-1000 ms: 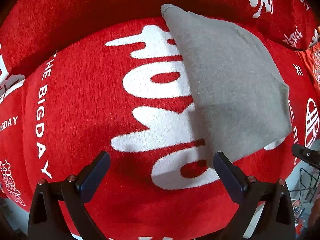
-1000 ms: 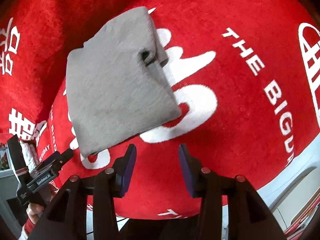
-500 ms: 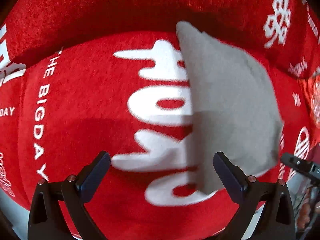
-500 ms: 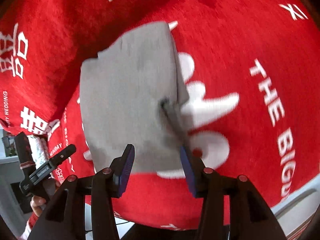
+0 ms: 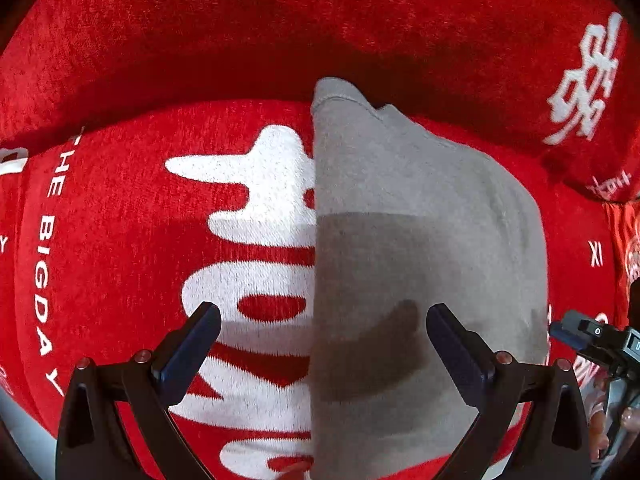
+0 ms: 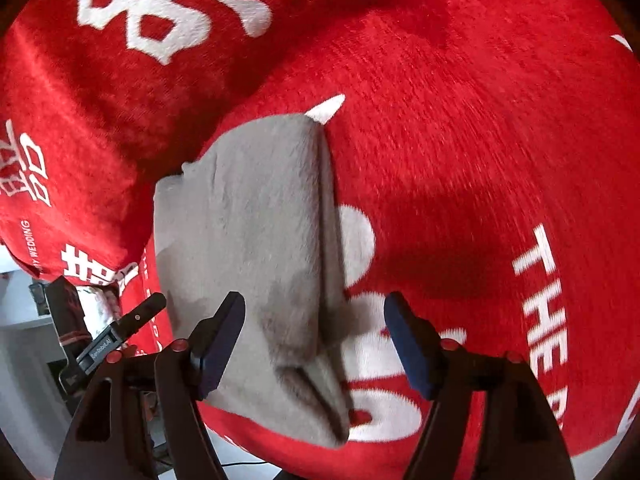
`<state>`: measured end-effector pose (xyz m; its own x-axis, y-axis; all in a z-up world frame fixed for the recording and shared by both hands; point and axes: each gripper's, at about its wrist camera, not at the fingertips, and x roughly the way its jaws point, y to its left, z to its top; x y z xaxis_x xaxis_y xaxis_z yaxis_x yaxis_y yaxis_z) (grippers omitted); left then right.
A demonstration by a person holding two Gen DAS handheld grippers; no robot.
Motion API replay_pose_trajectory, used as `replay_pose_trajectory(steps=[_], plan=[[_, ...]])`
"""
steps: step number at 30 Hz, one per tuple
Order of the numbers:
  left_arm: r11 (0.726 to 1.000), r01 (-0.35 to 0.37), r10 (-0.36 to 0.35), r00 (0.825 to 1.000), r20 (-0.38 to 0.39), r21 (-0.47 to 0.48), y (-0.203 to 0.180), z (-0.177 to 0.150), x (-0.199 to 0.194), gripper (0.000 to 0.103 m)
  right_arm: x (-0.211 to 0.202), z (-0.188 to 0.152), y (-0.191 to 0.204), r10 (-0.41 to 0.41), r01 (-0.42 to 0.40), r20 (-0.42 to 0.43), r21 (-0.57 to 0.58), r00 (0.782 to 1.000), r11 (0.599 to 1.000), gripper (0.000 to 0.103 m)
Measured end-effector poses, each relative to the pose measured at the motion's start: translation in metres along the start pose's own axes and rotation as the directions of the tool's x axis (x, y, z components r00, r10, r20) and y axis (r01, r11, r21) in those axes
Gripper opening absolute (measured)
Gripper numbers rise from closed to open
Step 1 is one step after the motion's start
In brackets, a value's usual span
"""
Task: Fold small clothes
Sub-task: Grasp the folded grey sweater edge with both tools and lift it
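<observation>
grey garment (image 5: 420,248) folded, lies flat on red blanket (image 5: 120,240) with white letters | left gripper (image 5: 322,344) fingers wide apart, over its left edge, empty | right gripper (image 6: 316,340) fingers wide, over its right fold, empty

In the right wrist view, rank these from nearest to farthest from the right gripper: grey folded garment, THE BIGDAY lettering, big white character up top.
1. Grey folded garment, partly between the right gripper fingers, leftward.
2. THE BIGDAY lettering, right side.
3. Big white character, top left, farthest.

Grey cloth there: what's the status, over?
Left gripper open, straddling grey cloth's straight edge. Right gripper open over its thick folded edge. Cloth folded flat on red blanket. Nothing in the way.
</observation>
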<state>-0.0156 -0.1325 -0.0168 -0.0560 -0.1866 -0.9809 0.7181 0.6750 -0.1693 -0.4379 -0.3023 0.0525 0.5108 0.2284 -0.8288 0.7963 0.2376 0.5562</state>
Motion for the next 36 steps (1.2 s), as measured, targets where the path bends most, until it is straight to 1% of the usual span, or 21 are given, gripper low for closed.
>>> replay_pose_trajectory(steps=[3,6,9,12,13,14,17,19,21,23,24,26,27,28,29,30,31,33,34,35,36], plan=[[1.0,-0.001,0.001,1.0,0.007,-0.009,0.005,0.005,0.0,0.103,0.005,0.009,-0.006,0.026,-0.026,-0.016,-0.003,1.0,1.0,0.082],[1.0,0.01,-0.01,1.0,-0.004,-0.005,0.009,0.014,0.005,0.103,0.013,0.017,-0.01,0.075,-0.075,-0.05,-0.004,0.996,0.997,0.082],[0.999,0.044,-0.044,0.999,-0.026,-0.018,0.014,0.023,0.012,0.103,0.024,0.024,-0.01,0.129,-0.13,-0.093,-0.008,0.987,0.991,0.082],[0.998,0.066,-0.065,0.997,-0.041,0.01,0.015,0.03,0.021,0.103,0.036,0.026,-0.011,0.166,-0.171,-0.143,-0.022,0.976,0.985,0.082],[0.995,0.102,-0.102,0.993,-0.056,0.013,0.015,0.033,0.027,0.103,0.041,0.027,-0.009,0.18,-0.187,-0.16,-0.031,0.97,0.982,0.086],[0.988,0.153,-0.151,0.985,-0.081,0.008,0.015,0.036,0.033,0.103,0.043,0.028,-0.008,0.198,-0.207,-0.165,-0.037,0.966,0.978,0.087],[0.973,0.23,-0.23,0.965,-0.127,-0.017,0.013,0.041,0.048,0.103,0.048,0.032,0.0,0.256,-0.271,-0.189,-0.055,0.948,0.961,0.087],[0.965,0.262,-0.261,0.955,-0.141,-0.012,0.005,0.043,0.055,0.103,0.054,0.033,0.009,0.284,-0.304,-0.209,-0.068,0.936,0.95,0.087],[0.963,0.27,-0.266,0.954,-0.142,0.01,-0.002,0.038,0.057,0.103,0.061,0.033,0.02,0.296,-0.323,-0.23,-0.092,0.927,0.942,0.087],[0.959,0.281,-0.272,0.95,-0.152,0.045,-0.012,0.038,0.064,0.103,0.068,0.031,0.024,0.3,-0.329,-0.23,-0.102,0.926,0.939,0.087],[0.958,0.28,-0.269,0.951,-0.155,0.054,-0.016,0.038,0.065,0.103,0.07,0.032,0.024,0.306,-0.333,-0.225,-0.092,0.925,0.938,0.087],[0.964,0.255,-0.241,0.958,-0.153,0.078,-0.023,0.037,0.067,0.103,0.071,0.032,0.021,0.338,-0.353,-0.198,-0.045,0.92,0.935,0.087],[0.964,0.252,-0.237,0.96,-0.151,0.086,-0.024,0.037,0.066,0.103,0.071,0.031,0.019,0.345,-0.355,-0.184,-0.021,0.92,0.935,0.086],[0.963,0.254,-0.24,0.96,-0.148,0.086,-0.025,0.038,0.062,0.102,0.07,0.03,0.017,0.349,-0.354,-0.171,0.0,0.921,0.935,0.076],[0.964,0.251,-0.238,0.961,-0.139,0.084,-0.025,0.036,0.061,0.095,0.069,0.029,0.015,0.34,-0.342,-0.165,0.016,0.926,0.94,0.064],[0.965,0.248,-0.237,0.963,-0.128,0.08,-0.022,0.035,0.058,0.088,0.069,0.028,0.014,0.32,-0.321,-0.168,0.022,0.932,0.947,0.033],[0.965,0.253,-0.243,0.963,-0.12,0.077,-0.016,0.033,0.053,0.084,0.071,0.027,0.011,0.299,-0.299,-0.177,0.029,0.938,0.954,0.033],[0.961,0.267,-0.26,0.96,-0.102,0.066,-0.007,0.034,0.047,0.065,0.068,0.025,0.011,0.332,-0.331,-0.168,0.036,0.928,0.943,0.032],[0.958,0.28,-0.274,0.957,-0.095,0.06,-0.004,0.032,0.042,0.061,0.064,0.023,0.015,0.346,-0.347,-0.162,0.026,0.924,0.938,0.032],[0.955,0.292,-0.286,0.954,-0.091,0.055,-0.001,0.032,0.038,0.054,0.061,0.022,0.018,0.366,-0.367,-0.158,0.029,0.917,0.93,0.032],[0.951,0.305,-0.3,0.95,-0.088,0.05,0.001,0.033,0.034,0.049,0.058,0.02,0.02,0.39,-0.389,-0.154,0.037,0.908,0.921,0.032]])
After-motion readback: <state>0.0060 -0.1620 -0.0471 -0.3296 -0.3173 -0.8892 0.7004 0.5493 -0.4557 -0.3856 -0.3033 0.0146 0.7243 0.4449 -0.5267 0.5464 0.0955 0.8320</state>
